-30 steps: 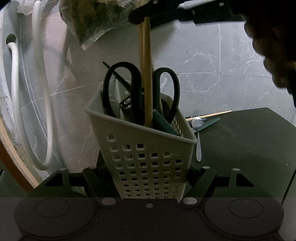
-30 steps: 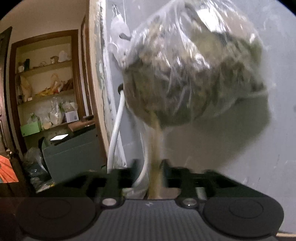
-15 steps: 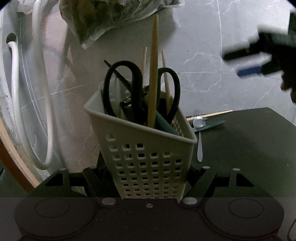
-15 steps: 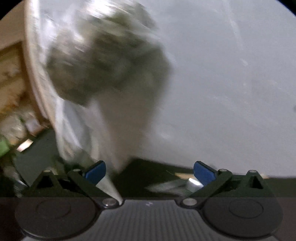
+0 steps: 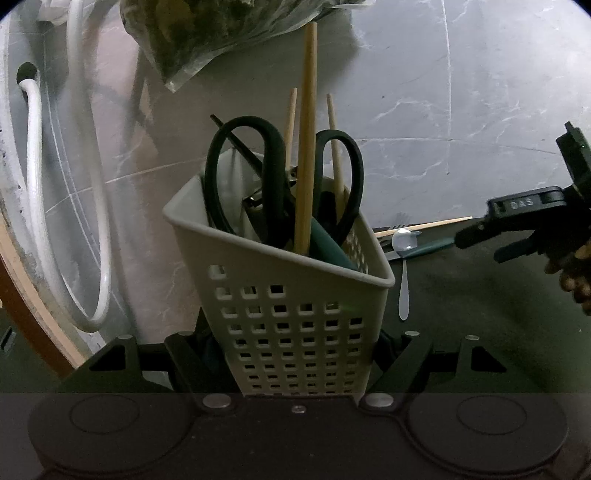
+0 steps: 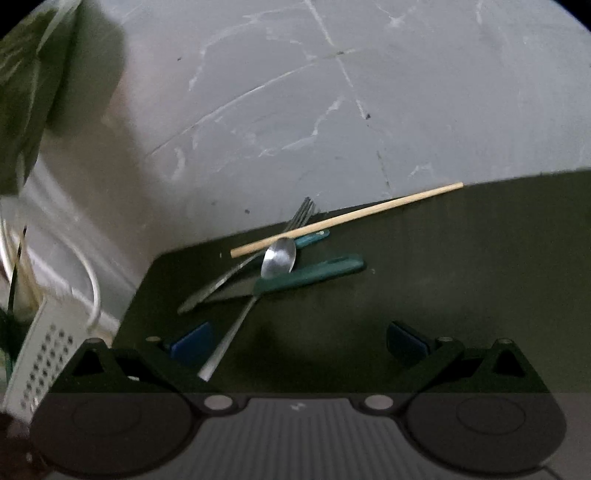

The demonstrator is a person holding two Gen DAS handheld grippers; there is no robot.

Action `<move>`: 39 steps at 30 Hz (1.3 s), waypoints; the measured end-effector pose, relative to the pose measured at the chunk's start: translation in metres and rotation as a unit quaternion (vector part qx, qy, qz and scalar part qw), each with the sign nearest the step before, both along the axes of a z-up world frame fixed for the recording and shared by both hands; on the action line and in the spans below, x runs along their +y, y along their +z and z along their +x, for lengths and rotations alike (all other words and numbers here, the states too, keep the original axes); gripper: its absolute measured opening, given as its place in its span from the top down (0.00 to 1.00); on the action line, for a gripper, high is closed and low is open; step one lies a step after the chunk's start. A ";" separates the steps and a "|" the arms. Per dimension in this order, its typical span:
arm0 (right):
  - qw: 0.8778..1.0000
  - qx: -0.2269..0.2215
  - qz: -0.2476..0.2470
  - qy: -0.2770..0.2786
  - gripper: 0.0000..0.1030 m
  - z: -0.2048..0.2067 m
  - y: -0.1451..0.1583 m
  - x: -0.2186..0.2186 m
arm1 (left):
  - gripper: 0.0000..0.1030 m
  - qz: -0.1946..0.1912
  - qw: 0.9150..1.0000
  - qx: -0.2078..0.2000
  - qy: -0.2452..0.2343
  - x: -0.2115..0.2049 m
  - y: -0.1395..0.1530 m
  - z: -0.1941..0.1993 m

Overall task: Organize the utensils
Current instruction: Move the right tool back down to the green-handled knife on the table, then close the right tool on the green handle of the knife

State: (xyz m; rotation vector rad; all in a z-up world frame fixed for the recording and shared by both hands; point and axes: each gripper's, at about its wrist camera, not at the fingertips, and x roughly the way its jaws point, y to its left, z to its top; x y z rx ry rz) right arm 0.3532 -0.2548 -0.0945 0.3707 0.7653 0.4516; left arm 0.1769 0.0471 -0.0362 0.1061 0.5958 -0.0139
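Note:
My left gripper (image 5: 295,354) is shut on a white perforated utensil basket (image 5: 295,314). The basket holds black-handled scissors (image 5: 273,184), several wooden chopsticks (image 5: 306,147) and a green-handled tool (image 5: 328,247). The basket's corner also shows at the left of the right wrist view (image 6: 44,350). My right gripper (image 6: 299,343) is open and empty above the dark table (image 6: 443,277), and shows at the right of the left wrist view (image 5: 517,229). On the table lie a spoon (image 6: 277,258), a fork (image 6: 258,254), a wooden chopstick (image 6: 347,218) and a green-handled knife (image 6: 306,275).
A grey marble wall (image 6: 295,110) stands right behind the table. A clear bag of dried greens (image 5: 221,33) hangs above the basket. White hoses (image 5: 37,184) loop down the wall at left. The table's left edge (image 6: 140,280) is close to the utensil pile.
My right gripper let go of the wooden chopstick, which now stands in the basket. It opened and swung down to the right, over the utensils on the table.

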 end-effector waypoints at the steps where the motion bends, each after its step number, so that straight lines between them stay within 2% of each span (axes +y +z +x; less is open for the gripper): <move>1: 1.000 0.001 0.009 -0.006 0.00 0.002 -0.002 0.001 | 0.24 0.000 1.000 0.000 0.001 0.000 0.000 0.000; 7: 0.997 0.011 0.049 -0.056 0.01 0.027 -0.010 0.015 | 0.24 0.003 1.000 0.001 0.005 -0.002 0.000 0.000; 12: 0.994 -0.008 0.056 -0.090 0.02 0.043 -0.012 0.028 | 0.24 0.003 1.000 0.002 0.007 -0.002 0.000 0.000; 16: 0.993 -0.021 0.058 -0.097 0.11 0.052 -0.013 0.033 | 0.24 0.004 1.000 0.002 0.006 -0.002 0.000 0.000; 18: 0.992 -0.021 0.073 -0.101 0.19 0.054 -0.015 0.030 | 0.24 0.004 1.000 0.002 0.006 -0.002 0.000 0.000; 22: 0.987 -0.017 0.111 -0.115 0.27 0.059 -0.020 0.022 | 0.24 0.005 1.000 0.003 0.005 -0.002 0.000 0.000; 25: 0.984 -0.011 0.120 -0.130 0.33 0.065 -0.022 0.020 | 0.24 0.005 1.000 0.003 0.004 -0.002 0.000 0.000; 27: 0.984 -0.010 0.113 -0.137 0.38 0.067 -0.021 0.021 | 0.24 0.005 1.000 0.002 0.004 -0.002 0.000 0.000; 30: 0.985 -0.008 0.081 -0.153 0.55 0.069 -0.018 0.025 | 0.24 0.005 1.000 0.002 0.004 -0.002 0.000 0.000; 37: 0.987 -0.017 0.010 -0.162 0.62 0.074 -0.011 0.047 | 0.24 0.005 1.000 0.002 0.004 -0.002 0.000 0.000; 39: 0.987 -0.021 -0.013 -0.161 0.68 0.076 -0.009 0.055 | 0.24 0.005 1.000 0.002 0.004 -0.002 0.000 0.000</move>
